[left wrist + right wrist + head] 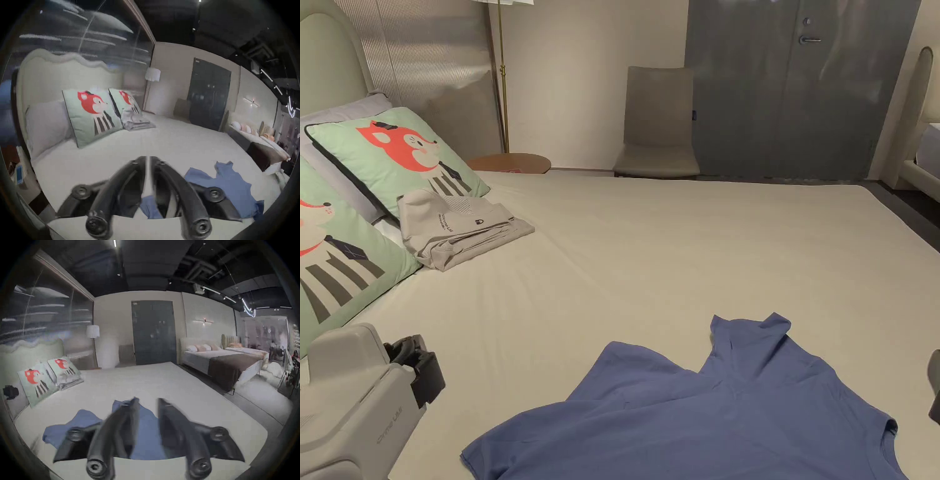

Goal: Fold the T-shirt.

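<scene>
— Where was the blue T-shirt (725,406)?
— Rumpled on the bed (675,250), at five o'clock in the head view.
— The tools?
— Left tool (147,160) nearly pressed together, empty; right tool (146,402) spread above the shirt.

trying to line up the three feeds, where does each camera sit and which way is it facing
Head view: on the person's head, looking down across the bed at the blue T-shirt; left gripper at lower left.
Left gripper view: rides the left gripper, jaws nearly closed, facing the fox pillows.
Right gripper view: rides the right gripper, jaws apart over the T-shirt, facing the dark door.
All three share the T-shirt and pillows.
</scene>
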A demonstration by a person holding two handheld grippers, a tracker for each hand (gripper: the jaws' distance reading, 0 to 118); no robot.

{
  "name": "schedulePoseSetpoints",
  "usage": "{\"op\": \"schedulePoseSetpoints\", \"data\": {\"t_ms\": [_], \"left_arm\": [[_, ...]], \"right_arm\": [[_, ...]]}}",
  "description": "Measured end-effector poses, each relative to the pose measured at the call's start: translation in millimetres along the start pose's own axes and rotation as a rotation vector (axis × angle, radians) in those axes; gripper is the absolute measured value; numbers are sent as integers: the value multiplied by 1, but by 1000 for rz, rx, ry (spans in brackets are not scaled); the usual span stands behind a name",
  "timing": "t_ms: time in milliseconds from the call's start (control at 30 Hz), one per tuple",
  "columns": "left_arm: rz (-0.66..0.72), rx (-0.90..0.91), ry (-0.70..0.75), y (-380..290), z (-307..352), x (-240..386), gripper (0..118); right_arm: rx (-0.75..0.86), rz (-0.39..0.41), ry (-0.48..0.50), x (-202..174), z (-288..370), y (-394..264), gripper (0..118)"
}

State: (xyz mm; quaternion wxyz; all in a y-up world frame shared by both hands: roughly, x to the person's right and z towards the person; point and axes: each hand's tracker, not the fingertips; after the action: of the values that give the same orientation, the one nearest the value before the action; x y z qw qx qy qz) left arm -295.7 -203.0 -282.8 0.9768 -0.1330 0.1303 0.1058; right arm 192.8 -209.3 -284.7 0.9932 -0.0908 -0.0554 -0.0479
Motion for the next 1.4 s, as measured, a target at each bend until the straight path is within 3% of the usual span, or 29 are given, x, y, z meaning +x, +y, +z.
{"op": "schedulePoseSetpoints", "data": {"t_ms": [200, 333, 367, 400, 433, 467, 500, 533, 633, 667, 700, 767, 833, 900, 933, 1000, 1167, 1200, 1233, 1267, 1300, 1333, 1400], "left_arm": [[34, -130, -60, -9, -16, -8, 0], [24, -368, -117, -28, -61, -15, 1], [16, -410, -112, -35, -72, -16, 8], [-1, -461, -92, -43, -85, -17, 26], [5, -499, -76, -53, -98, -19, 54], [11, -537, -57, -61, -109, -20, 92], [19, -569, -45, -70, -120, -22, 107], [32, -574, -51, -78, -127, -23, 110], [52, -631, -10, -97, -152, -25, 103], [54, -655, 8, -103, -160, -24, 96], [52, -674, 19, -108, -162, -22, 84], [35, -708, 31, -117, -167, -17, 47], [31, -705, 23, -121, -165, -10, 39], [-2, -681, 31, -120, -163, -5, 11], [2, -674, 21, -117, -162, -5, 5], [63, -663, -22, -109, -159, -4, 5], [3, -569, -31, -89, -139, 6, 5], [4, -560, -38, -86, -137, 7, 5], [4, -553, -45, -84, -135, 8, 5], [3, -550, -50, -82, -134, 9, 5], [5, -548, -55, -82, -133, 11, 5], [1, -544, -53, -82, -132, 12, 5], [-7, -538, -50, -83, -132, 14, 5]], "right_arm": [[-20, 4, 31, -14, -14, -9, 1], [-56, 12, 39, -17, -20, -19, 1], [-68, 6, 45, -17, -22, -21, 1], [-75, 4, 48, -17, -24, -24, 1], [-84, 5, 47, -17, -27, -26, 1], [-91, 10, 46, -20, -27, -28, 1], [-101, 16, 46, -21, -29, -30, 1], [-109, 18, 46, -21, -31, -32, 1], [-132, 21, 48, -21, -40, -38, 1], [-140, 22, 45, -21, -43, -40, 1], [-147, 23, 45, -21, -45, -41, 1], [-159, 21, 44, -22, -50, -45, 1], [-173, 27, 44, -23, -55, -48, 1], [-184, 31, 45, -23, -60, -51, 1], [-190, 33, 46, -23, -63, -52, 1], [-198, 34, 49, -25, -69, -53, 1], [-231, 52, 55, -28, -111, -46, 4], [-278, 56, 67, -28, -129, -44, 13], [-328, 65, 73, -28, -150, -43, 42], [-387, 70, 83, -29, -170, -43, 88], [-429, 75, 95, -29, -190, -46, 109], [-455, 85, 111, -29, -209, -48, 113], [-493, 115, 61, -27, -242, -56, 109]]}}
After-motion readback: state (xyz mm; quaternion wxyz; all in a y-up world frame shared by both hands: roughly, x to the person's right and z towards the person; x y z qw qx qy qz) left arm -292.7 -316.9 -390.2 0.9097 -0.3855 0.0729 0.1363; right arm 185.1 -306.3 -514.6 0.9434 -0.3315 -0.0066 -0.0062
